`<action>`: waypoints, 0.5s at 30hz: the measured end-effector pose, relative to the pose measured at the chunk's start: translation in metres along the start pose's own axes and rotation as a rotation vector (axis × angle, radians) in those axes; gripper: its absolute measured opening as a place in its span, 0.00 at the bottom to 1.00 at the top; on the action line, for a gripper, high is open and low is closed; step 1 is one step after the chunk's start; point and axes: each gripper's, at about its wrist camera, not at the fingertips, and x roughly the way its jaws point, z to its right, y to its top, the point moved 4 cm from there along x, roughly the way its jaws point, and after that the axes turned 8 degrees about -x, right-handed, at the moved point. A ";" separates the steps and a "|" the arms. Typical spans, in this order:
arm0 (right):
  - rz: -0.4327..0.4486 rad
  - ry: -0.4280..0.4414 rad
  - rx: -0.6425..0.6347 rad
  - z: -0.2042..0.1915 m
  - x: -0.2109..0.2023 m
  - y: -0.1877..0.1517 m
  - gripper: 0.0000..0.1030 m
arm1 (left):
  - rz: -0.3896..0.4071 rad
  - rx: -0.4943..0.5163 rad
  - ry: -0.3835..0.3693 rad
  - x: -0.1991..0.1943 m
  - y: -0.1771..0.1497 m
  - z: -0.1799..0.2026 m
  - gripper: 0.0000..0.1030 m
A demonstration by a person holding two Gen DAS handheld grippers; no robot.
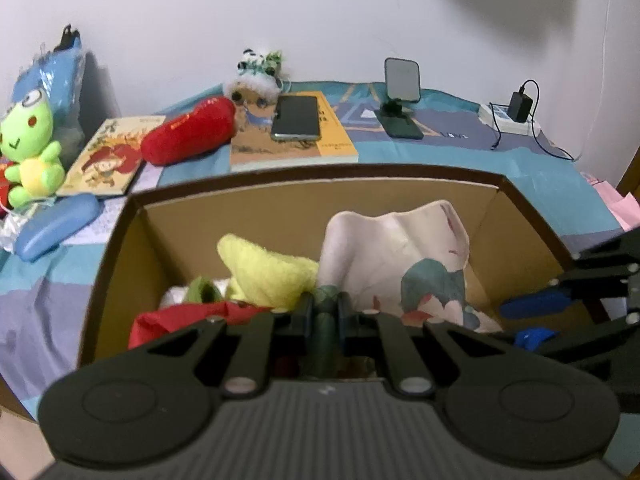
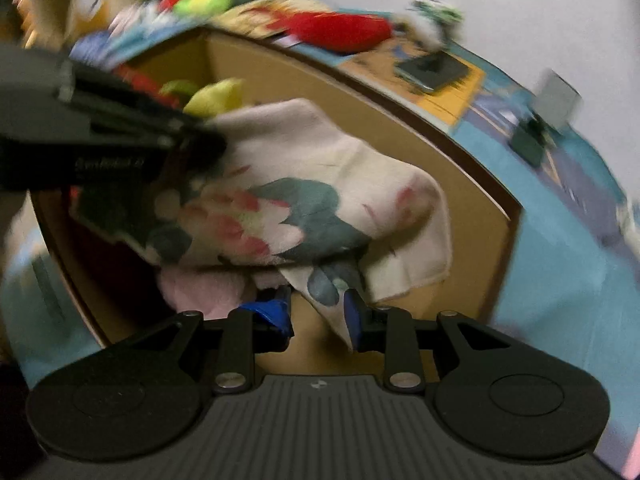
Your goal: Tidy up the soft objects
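Cream cotton printed with teal leaves and pink flowers, the soft cloth (image 1: 404, 256) lies draped inside the open brown cardboard box (image 1: 280, 200), which sits on a blue patterned bedspread (image 1: 540, 168). The left gripper (image 1: 325, 312) is clenched, its dark pads pressed together on a fold of something dark green at the near edge of the pile; whether that fold belongs to the cloth I cannot tell. The right gripper (image 2: 318, 312), with blue-padded fingers (image 2: 276, 312), stands partly parted, and a hanging corner of the cloth sits between the pads against the right one; the blurred view does not show whether they pinch it.

Beside the cloth in the box lie a yellow plush piece (image 1: 268, 276) and a red fabric item (image 1: 180, 320). The box's back wall and right corner stand bare, with open floor showing below the cloth's right edge.

Beyond the far rim rest a red plush chilli (image 1: 188, 132), an orange book (image 1: 292, 136) carrying a dark phone (image 1: 296, 118), and a green frog plush (image 1: 30, 148) at the left.
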 end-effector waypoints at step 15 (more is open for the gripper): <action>0.094 -0.150 0.014 0.015 -0.054 -0.009 0.00 | -0.019 -0.025 -0.091 -0.014 -0.004 0.004 0.10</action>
